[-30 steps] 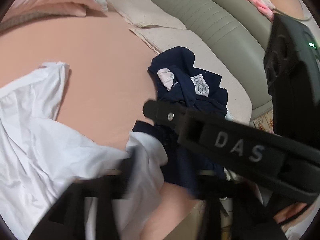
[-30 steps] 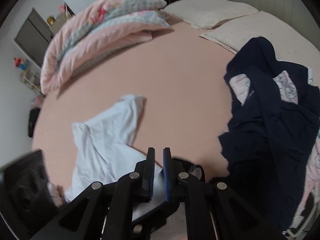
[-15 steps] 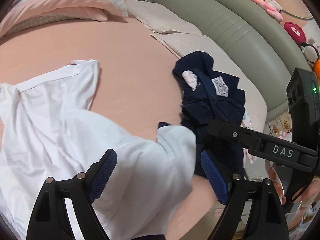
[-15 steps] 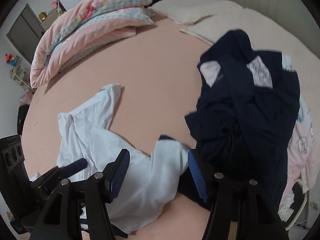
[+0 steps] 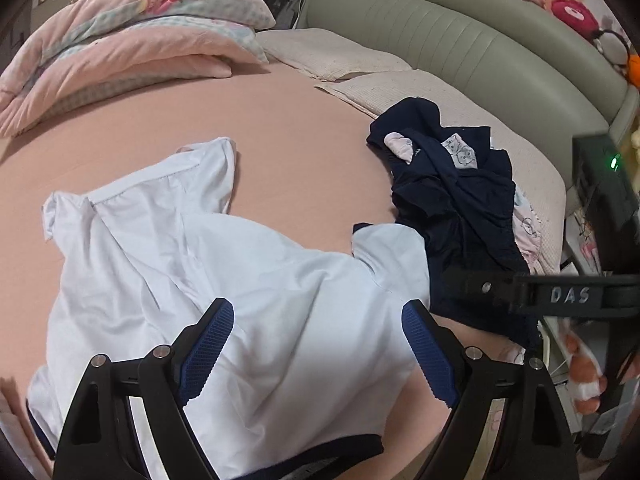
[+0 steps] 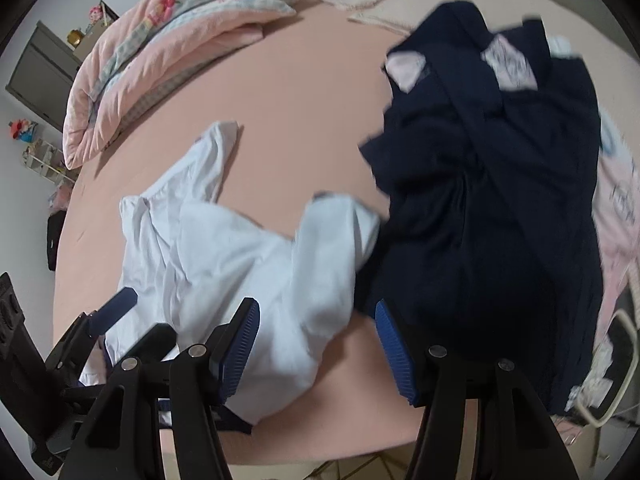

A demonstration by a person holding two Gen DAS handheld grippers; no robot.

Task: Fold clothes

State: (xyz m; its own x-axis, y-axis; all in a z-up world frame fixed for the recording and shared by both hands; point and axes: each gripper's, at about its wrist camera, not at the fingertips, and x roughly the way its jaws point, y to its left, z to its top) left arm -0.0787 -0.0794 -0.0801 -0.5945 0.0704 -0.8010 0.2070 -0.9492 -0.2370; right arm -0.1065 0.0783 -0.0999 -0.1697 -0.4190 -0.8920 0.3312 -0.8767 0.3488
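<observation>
In the left wrist view, the left gripper (image 5: 318, 354) hangs over a crumpled white short-sleeved shirt with navy trim (image 5: 240, 280), its blue-padded jaws spread wide and holding nothing. The shirt lies spread on the pink bed sheet (image 5: 288, 128), one sleeve touching a heap of dark navy clothes (image 5: 452, 200) to its right. A folded pink quilt (image 5: 120, 48) sits at the far side, cream pillows (image 5: 340, 54) beside a grey-green padded headboard (image 5: 460, 48). In the right wrist view, the right gripper (image 6: 318, 352) also stands with jaws wide apart and empty, above the shirt's near edge (image 6: 256, 280), with the blurred navy heap (image 6: 488, 200) just right and the left gripper (image 6: 100, 320) at lower left.
</observation>
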